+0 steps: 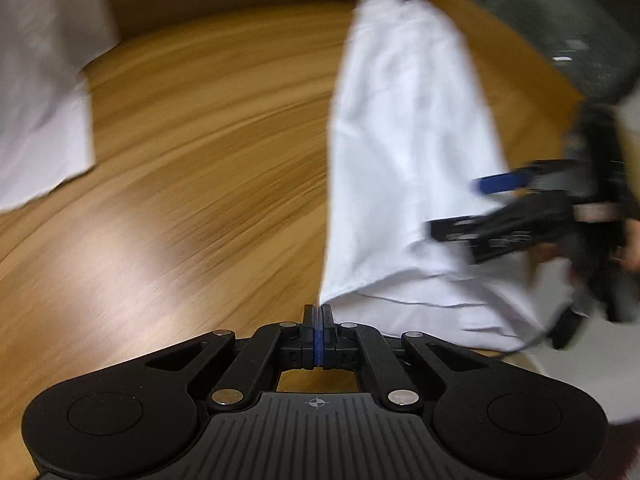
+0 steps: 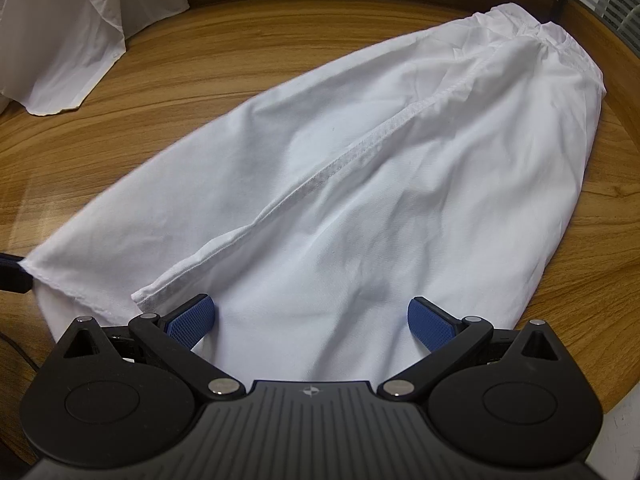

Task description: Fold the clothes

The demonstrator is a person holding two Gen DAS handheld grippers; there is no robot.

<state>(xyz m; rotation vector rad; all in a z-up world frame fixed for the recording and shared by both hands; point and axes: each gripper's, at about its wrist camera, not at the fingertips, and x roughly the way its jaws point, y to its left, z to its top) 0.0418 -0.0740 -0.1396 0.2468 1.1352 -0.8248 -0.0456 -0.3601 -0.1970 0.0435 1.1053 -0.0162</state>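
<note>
My left gripper [image 1: 319, 312] is pinched tight on the white trousers' [image 2: 360, 184] hem corner. My right gripper [image 2: 312, 320] gapes wide above them, gripping nothing. No containers on the wooden table [image 1: 192, 168].

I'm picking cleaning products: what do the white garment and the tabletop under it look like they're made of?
White garment: thin woven fabric, probably cotton or a blend, matte; it creases softly and shows stitched seams and a gathered waistband. Tabletop: wood or a wood-look laminate, smooth with a slight sheen; streaky brown grain reflects light. Which one, I can't tell.
</note>
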